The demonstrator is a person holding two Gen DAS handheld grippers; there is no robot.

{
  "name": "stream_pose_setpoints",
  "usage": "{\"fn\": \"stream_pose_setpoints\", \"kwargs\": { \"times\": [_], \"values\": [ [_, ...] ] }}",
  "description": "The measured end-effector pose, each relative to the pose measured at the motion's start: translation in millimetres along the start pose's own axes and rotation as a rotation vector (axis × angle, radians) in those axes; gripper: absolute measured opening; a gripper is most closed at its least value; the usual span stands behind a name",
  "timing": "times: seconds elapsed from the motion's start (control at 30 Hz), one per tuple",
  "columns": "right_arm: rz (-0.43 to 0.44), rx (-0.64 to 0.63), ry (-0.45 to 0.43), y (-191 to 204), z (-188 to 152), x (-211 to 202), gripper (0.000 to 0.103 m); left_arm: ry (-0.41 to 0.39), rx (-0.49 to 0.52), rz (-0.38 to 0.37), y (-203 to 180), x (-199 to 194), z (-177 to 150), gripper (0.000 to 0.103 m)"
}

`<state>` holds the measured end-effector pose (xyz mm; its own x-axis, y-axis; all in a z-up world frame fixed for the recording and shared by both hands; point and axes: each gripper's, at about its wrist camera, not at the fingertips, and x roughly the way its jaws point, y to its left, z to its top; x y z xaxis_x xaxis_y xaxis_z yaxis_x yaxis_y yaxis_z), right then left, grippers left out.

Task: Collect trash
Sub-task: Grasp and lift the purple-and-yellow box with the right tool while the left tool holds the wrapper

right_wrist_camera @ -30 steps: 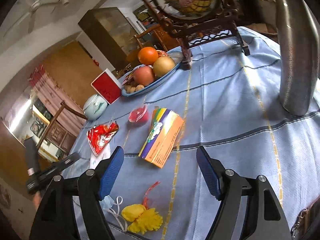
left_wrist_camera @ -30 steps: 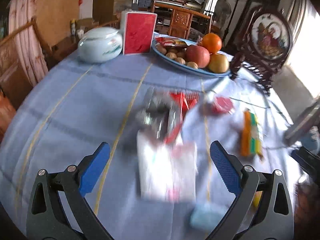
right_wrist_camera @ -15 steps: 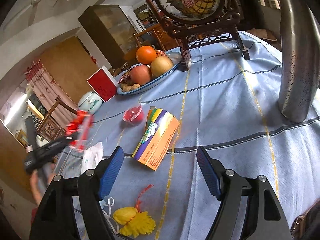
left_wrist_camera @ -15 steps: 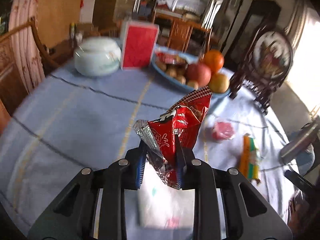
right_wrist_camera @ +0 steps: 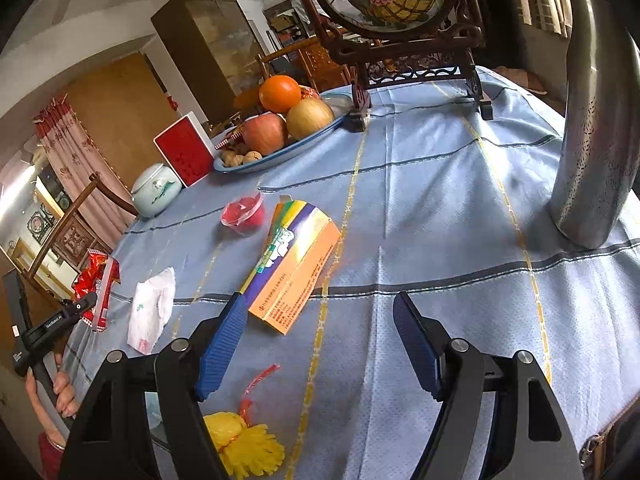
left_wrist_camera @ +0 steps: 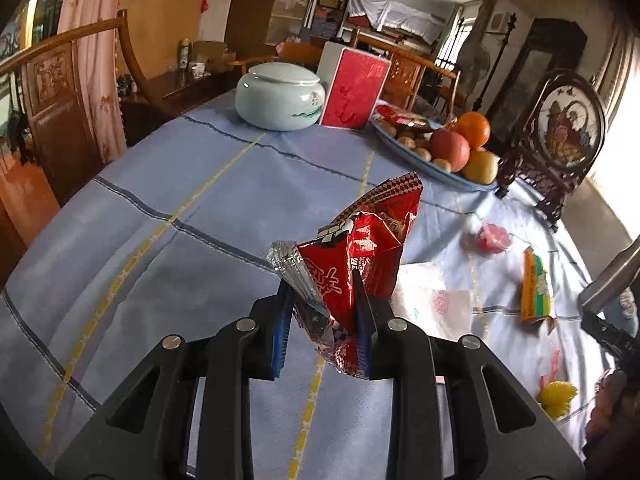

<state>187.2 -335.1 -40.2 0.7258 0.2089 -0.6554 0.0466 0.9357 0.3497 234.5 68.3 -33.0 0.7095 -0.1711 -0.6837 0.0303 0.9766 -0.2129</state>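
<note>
- The red snack wrapper (left_wrist_camera: 360, 252) is pinched low down between the blue pads (left_wrist_camera: 280, 332) of the left gripper (left_wrist_camera: 322, 320), its crumpled top sticking up toward 12 o'clock, clear of the blue tablecloth (left_wrist_camera: 160, 208). In the right wrist view it hangs at the 9 o'clock edge, off the cloth.
- The log has the left jaws easing open slightly; the foil sits between them and the pads touch it on both sides.
- Risk: the grip is on thin, slippery foil near one end. If the jaws loosen further, the wrapper could slide out and drop onto the table or floor.
- The white tissue (left_wrist_camera: 432, 304) lies flat just beyond the wrapper, toward 3 o'clock in the left view. A light sheet like that could be dragged or blown aside if the held wrapper sweeps over it.
- The right gripper (right_wrist_camera: 316, 340) stands wide and empty above the cloth, the orange and purple carton (right_wrist_camera: 292, 268) at its 11 o'clock, touching nothing.
- The yellow tassel ornament (right_wrist_camera: 244, 444) lies under the right gripper's left finger at 7 o'clock; whether it counts as trash I cannot tell.
- The red jelly cup (right_wrist_camera: 244, 214) sits farther out at 11 o'clock, beside the carton.
- Beyond it, the fruit plate (right_wrist_camera: 280, 152) and framed screen (right_wrist_camera: 400, 20) stand near; a careless reach could knock them.
- No bin appears in either view, so where the wrapper goes is unclear.
</note>
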Motion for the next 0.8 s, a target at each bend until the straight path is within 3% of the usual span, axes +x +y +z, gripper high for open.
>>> {"fn": "stream_pose_setpoints", "kwargs": {
  "times": [0.2, 0.53, 0.8],
  "values": [
    [0.005, 0.003, 0.025, 9, 3, 6, 0.075, 0.033, 0.004, 0.013, -1, 8, -3, 0.031],
    [-0.027, -0.038, 0.025, 58, 33, 37, 0.075, 0.050, -0.008, 0.005, 2, 11, -4, 0.031],
    [-0.033, -0.019, 0.074, 44, 28, 62, 0.075, 0.067, 0.002, 0.011, -1, 15, -4, 0.031]
  ]
}}
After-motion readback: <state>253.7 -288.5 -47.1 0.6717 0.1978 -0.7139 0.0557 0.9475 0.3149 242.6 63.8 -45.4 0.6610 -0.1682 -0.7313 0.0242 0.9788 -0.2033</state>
